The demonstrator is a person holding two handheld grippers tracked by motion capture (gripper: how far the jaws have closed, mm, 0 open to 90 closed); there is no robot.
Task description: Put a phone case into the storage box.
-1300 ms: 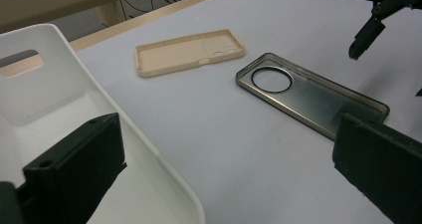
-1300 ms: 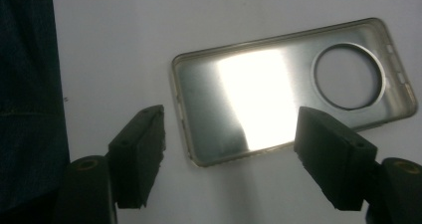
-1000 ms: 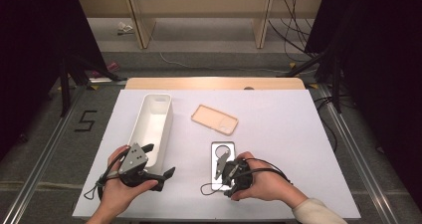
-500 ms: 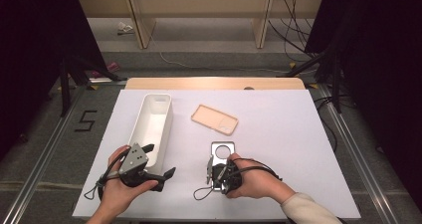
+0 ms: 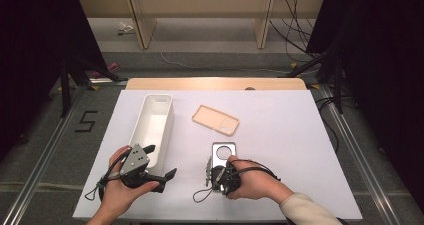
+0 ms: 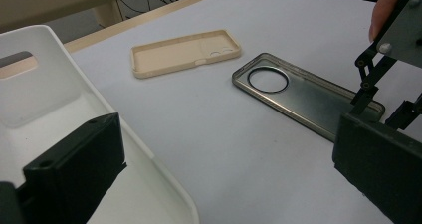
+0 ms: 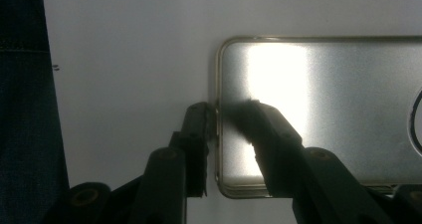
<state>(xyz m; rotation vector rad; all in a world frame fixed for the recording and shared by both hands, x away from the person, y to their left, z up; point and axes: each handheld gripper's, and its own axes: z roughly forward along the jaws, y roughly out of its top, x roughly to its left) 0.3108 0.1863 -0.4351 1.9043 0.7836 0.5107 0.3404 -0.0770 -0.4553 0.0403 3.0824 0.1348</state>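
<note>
Tabletop: clear phone case lies lengthwise away from the person | right gripper at its near end, fingers just closing narrow astride the short rim | left gripper idle, fingers wide.

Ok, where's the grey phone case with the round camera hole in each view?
High view: grey case lower centre, near end under the right tongs.
Left gripper view: right of centre, beyond the beige case.
Right gripper view: right half, one short edge between the jaws.
Shared landmark: its round camera hole.
</note>
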